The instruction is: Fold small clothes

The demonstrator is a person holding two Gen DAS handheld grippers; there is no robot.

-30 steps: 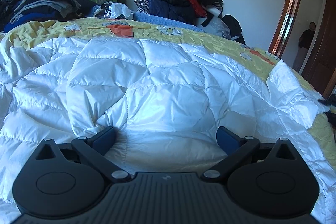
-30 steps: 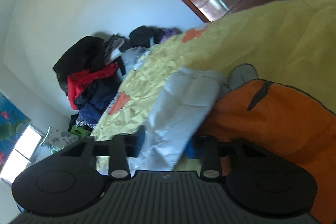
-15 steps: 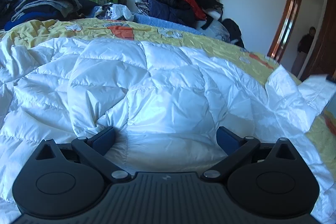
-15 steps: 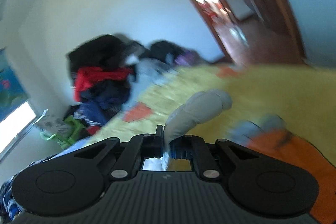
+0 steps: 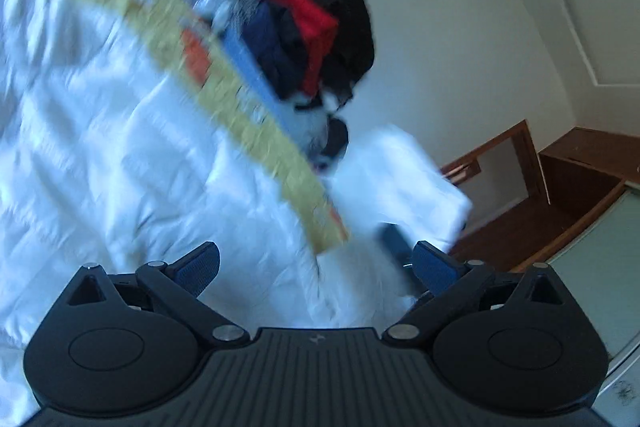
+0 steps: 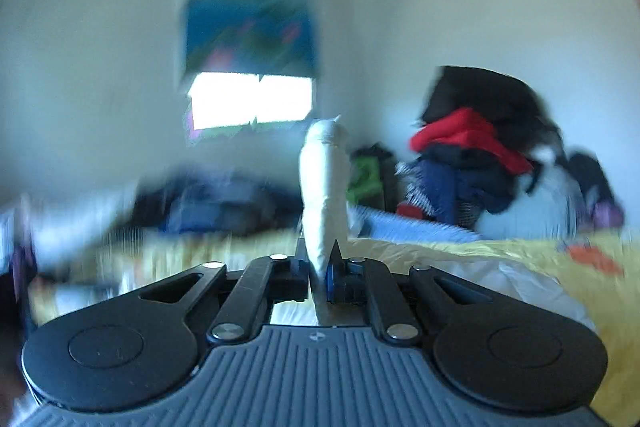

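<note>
A white quilted puffer jacket (image 5: 104,147) lies spread over the yellow bedspread (image 5: 256,131). My left gripper (image 5: 316,267) is open and empty, tilted above the jacket's near edge. One sleeve (image 5: 404,183) of the jacket is lifted at the right of the left wrist view, blurred. My right gripper (image 6: 320,267) is shut on that white sleeve (image 6: 324,179), which stands up from between its jaws. More of the jacket (image 6: 500,283) lies on the bed below to the right.
A heap of red, black and navy clothes (image 5: 316,35) is piled at the far side of the bed; it also shows in the right wrist view (image 6: 472,155). A window (image 6: 252,99) is in the far wall. A wooden door frame (image 5: 520,155) stands at the right.
My right gripper has lifted the sleeve and swung left, from the doorway towards the window. My left gripper has tilted and turned right, still open.
</note>
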